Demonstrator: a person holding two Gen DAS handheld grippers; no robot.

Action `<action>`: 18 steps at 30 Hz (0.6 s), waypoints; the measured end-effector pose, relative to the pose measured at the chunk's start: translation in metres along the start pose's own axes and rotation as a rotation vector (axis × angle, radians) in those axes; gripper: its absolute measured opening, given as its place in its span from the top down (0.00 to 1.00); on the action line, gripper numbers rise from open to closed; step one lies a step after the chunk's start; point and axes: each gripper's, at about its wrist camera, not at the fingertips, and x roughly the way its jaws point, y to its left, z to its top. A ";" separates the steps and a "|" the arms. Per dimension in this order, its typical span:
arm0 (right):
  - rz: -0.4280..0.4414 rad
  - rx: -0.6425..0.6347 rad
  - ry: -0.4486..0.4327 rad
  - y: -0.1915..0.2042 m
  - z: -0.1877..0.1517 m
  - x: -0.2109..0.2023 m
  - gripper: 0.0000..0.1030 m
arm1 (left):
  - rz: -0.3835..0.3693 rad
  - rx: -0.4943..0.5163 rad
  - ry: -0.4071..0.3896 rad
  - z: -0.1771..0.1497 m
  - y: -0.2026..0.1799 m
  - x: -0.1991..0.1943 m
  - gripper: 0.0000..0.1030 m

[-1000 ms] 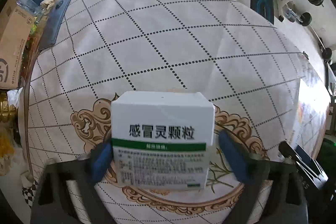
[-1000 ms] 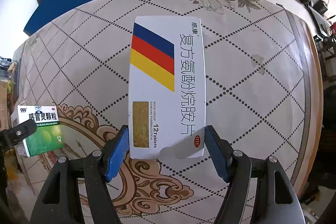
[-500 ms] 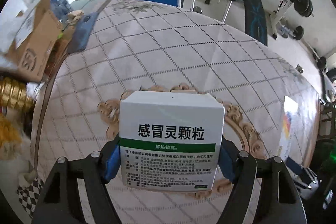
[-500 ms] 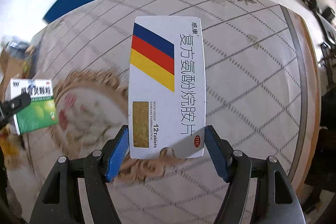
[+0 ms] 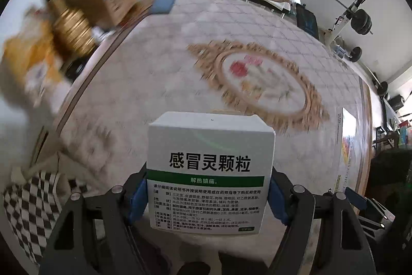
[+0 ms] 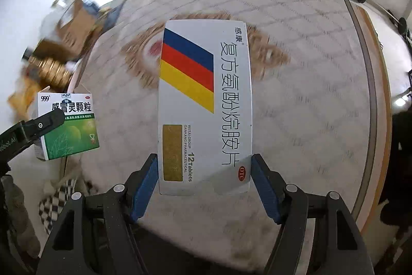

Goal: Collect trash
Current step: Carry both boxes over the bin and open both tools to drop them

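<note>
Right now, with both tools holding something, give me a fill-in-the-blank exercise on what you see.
1. The left tool is shut on a white box with a ____ band.
2. The right tool grips a flat box with blue, red and ____ stripes.
3. That flat box is printed with "____ Tablets".

Missing words: green; yellow; 12

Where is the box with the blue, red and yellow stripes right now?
The striped tablet box is held between the blue fingers of the right gripper, lifted over the patterned tablecloth. The green medicine box is to its left.
</note>
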 end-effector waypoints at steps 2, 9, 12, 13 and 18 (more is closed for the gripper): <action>0.004 -0.003 0.013 0.013 -0.045 -0.006 0.29 | -0.015 -0.019 0.002 -0.037 0.023 -0.013 0.28; 0.029 0.000 0.193 0.042 -0.210 0.014 0.29 | -0.014 -0.096 0.152 -0.163 0.089 -0.003 0.28; 0.029 -0.005 0.268 0.044 -0.253 0.044 0.29 | -0.002 -0.117 0.235 -0.205 0.108 0.030 0.28; 0.026 -0.009 0.289 0.043 -0.263 0.056 0.29 | 0.000 -0.127 0.262 -0.218 0.112 0.045 0.28; 0.008 -0.026 0.404 0.027 -0.312 0.145 0.29 | -0.018 -0.188 0.390 -0.266 0.127 0.152 0.28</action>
